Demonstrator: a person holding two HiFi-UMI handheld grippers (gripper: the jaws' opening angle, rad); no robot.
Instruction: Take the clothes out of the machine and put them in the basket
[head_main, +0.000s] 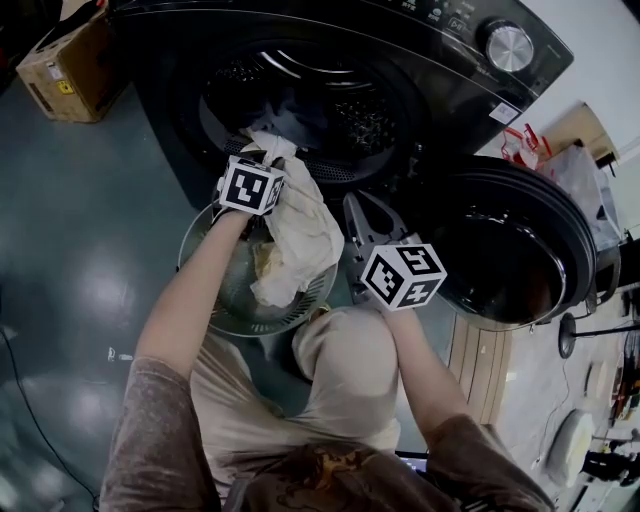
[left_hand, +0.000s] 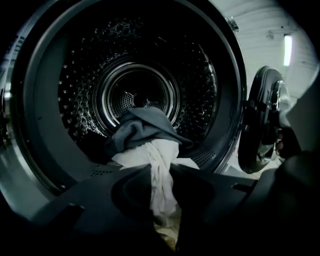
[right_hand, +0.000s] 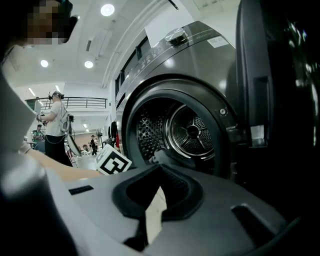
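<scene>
My left gripper (head_main: 262, 152) is at the lower lip of the dark drum (head_main: 300, 90), shut on a white cloth (head_main: 300, 230). The cloth hangs from the machine's mouth down over the round grey basket (head_main: 200, 235) on the floor. In the left gripper view the white cloth (left_hand: 162, 180) is pinched between the jaws of the left gripper (left_hand: 160, 167). A grey garment (left_hand: 142, 127) lies behind it inside the drum. My right gripper (head_main: 358, 202) hovers beside the basket, shut, with nothing in it. The right gripper (right_hand: 157, 167) points level toward the drum opening.
The machine's round door (head_main: 510, 250) stands swung open to the right of my right gripper. A cardboard box (head_main: 65, 70) sits on the floor at the far left. A bag with red handles (head_main: 525, 145) is behind the door. People stand far off in the right gripper view.
</scene>
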